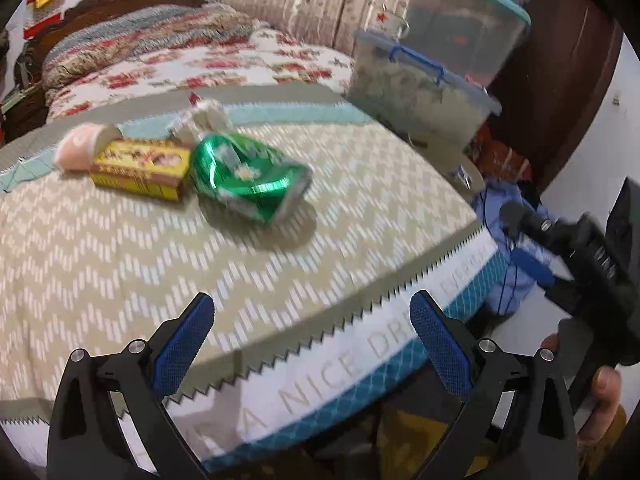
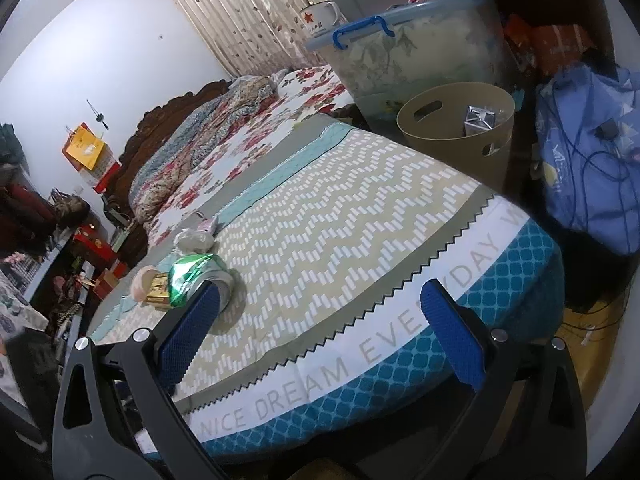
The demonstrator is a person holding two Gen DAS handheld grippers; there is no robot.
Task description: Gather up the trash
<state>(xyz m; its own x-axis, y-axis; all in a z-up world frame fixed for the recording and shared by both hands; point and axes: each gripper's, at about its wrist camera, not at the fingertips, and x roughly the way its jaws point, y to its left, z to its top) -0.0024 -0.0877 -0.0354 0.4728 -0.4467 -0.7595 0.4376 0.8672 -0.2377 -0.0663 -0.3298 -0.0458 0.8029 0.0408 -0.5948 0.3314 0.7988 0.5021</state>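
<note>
You have four pieces of trash on the bedspread: one crushed green can (image 1: 250, 178), one yellow carton (image 1: 140, 170) touching its left side, one pink paper cup (image 1: 82, 148) lying on its side behind the carton, and one crumpled whitish wrapper (image 1: 208, 114) just beyond the can. One beige bin (image 2: 456, 132) stands off the far right corner of the bed, with a single silvery carton (image 2: 478, 120) already inside it. Two clear storage boxes with blue rims are stacked behind the bin; the lower box (image 2: 404, 52) has a white mug (image 2: 320, 18) with a red star beside it. The surface is a bedspread (image 1: 360, 184) with a beige-and-white zigzag weave, a saw-tooth grey band and a teal border with printed lettering; farther along lie a floral quilt (image 2: 248, 148), a dark carved headboard, leaf-patterned curtains and a plain white wall. Your left gripper (image 1: 312, 346) stands fully open with nothing between its blue pads, low over the near edge of the bed; the can lies ahead of it and a little to the left, well apart. Your right gripper (image 2: 320, 330) is also spread wide and empty, and in its view the can sits just behind the left pad, not touched by it.
</note>
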